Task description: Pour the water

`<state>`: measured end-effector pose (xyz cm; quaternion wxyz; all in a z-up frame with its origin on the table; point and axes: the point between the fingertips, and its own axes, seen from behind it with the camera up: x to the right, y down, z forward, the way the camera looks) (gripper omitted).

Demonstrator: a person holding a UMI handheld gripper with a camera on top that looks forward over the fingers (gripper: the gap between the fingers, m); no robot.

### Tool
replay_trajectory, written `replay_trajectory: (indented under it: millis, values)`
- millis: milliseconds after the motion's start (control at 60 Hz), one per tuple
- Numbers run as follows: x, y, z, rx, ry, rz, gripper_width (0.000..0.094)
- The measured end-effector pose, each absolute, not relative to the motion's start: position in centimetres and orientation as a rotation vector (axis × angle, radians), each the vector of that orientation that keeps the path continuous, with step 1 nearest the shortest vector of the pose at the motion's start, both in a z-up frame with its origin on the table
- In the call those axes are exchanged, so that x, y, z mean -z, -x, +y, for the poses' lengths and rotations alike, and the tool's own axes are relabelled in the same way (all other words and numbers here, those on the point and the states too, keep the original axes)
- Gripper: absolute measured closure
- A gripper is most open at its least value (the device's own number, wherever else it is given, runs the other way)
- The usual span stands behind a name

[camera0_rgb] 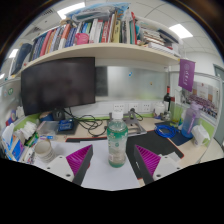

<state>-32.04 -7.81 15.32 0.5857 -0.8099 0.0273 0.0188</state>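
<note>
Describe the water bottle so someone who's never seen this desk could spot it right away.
Find the big dark monitor under the bookshelf. In front of it and to its right, on the white desk, a clear bottle stands upright between the open tool fingers. It alone has a green cap and label.

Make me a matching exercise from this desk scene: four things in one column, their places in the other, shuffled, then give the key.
Things:
1. Bottle
2. Monitor
3. Books
4. Blue bowl

Places:
A. on the shelf above the desk
B. between the open gripper fingers, a gap on each side
C. on the desk beyond the fingers, to the bottle's right
D. at the back of the desk, under the shelf

Pairs: 1-B, 2-D, 3-A, 4-C
</note>
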Motion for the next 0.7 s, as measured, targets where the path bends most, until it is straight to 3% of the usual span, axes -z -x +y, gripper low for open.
replay_trajectory:
  millis: [150,367,433,700]
  values:
    - [-12.2,31.2,-2.6,-0.05,1.87,0.014,0.0104]
    - [-11.4,31.5,2.5,-0.074,1.797,-0.059,0.0291]
    - [-11.4,31.2,3.4,-0.057,1.785,-0.071,0.0412]
    - [-11.8,31.5,4.2,-0.017,1.738,-0.091,0.0562]
